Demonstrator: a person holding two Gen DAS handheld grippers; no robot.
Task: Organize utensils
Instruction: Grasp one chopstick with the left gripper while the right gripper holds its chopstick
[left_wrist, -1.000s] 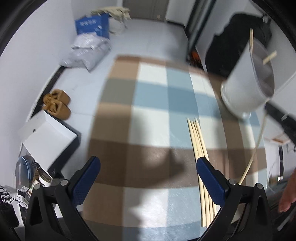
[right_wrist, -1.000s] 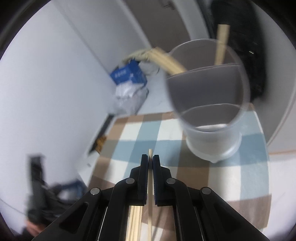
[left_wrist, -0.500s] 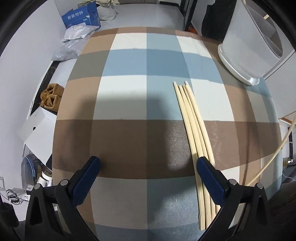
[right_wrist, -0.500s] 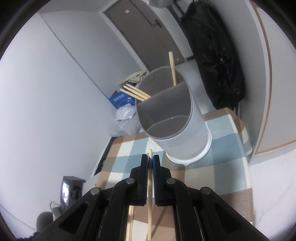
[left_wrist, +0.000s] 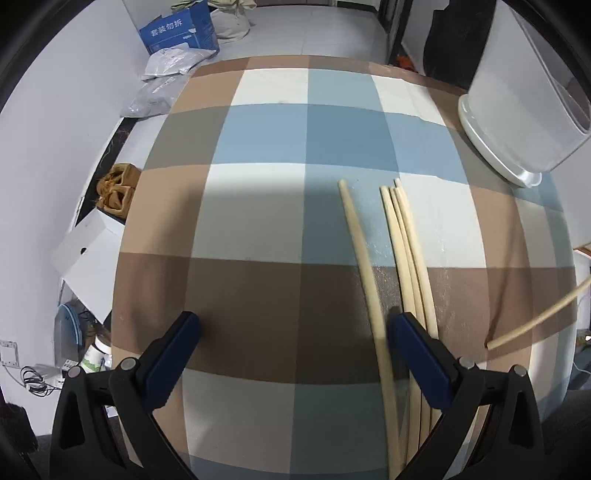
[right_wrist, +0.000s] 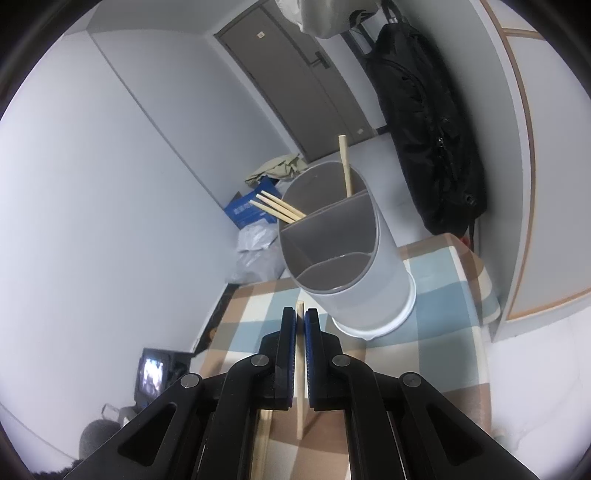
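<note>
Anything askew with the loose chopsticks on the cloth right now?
One chopstick lies apart from the bundle of three, angled off to their left, between the open left gripper's fingers. Nothing spilled or broken.

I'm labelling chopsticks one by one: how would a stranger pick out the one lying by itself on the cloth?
Start from the checked cloth and the white holder at its far right. Nearer lies a bunch of chopsticks. The lone chopstick lies left of that bunch, with a clear gap between.

A blue cardboard box (left_wrist: 180, 31) sits upper left beside grey plastic bags (left_wrist: 162, 79); a black bag (right_wrist: 424, 122) hangs upper right by the door (right_wrist: 291, 74).
</note>
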